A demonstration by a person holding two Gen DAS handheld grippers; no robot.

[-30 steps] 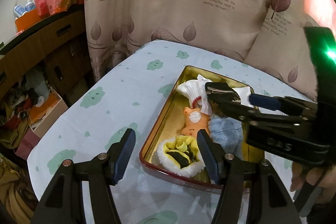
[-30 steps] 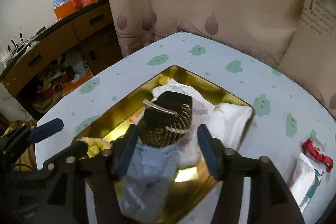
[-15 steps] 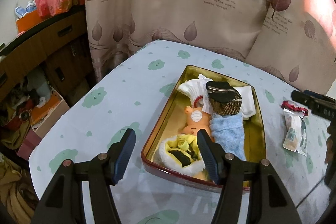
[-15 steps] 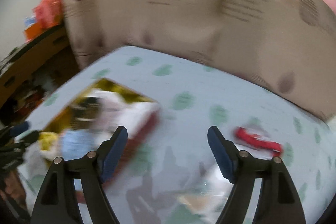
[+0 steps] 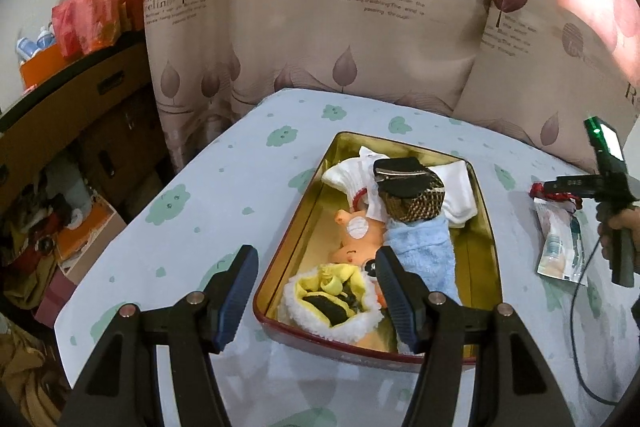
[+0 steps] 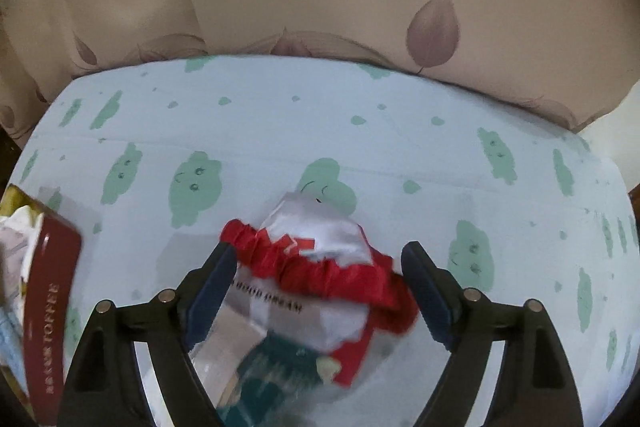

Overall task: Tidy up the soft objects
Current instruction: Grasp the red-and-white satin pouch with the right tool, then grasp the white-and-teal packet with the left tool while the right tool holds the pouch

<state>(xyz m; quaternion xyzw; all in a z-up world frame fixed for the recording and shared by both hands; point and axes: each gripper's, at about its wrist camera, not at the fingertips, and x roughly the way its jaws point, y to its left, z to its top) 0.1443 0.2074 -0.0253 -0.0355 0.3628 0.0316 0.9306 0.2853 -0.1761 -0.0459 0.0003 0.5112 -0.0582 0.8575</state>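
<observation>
A second ago the right gripper (image 6: 318,291) was over the tin (image 5: 280,267), setting down the blue towel (image 5: 424,251) with the dark pouch (image 5: 408,195); now both are lying inside it, and the gripper is hanging over the red scrunchie (image 6: 320,267) on the plastic packet (image 6: 304,307) to the right of the tin. Its jaws are opening, straddling the scrunchie, probably untouched given the blur. The left gripper (image 5: 316,291) is idling wide and empty at the tin's near edge. One more soft item is apparently being collected.

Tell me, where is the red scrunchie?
The red scrunchie lies on a plastic packet on the table, right of the tin, between the right gripper's opening jaws.
</observation>
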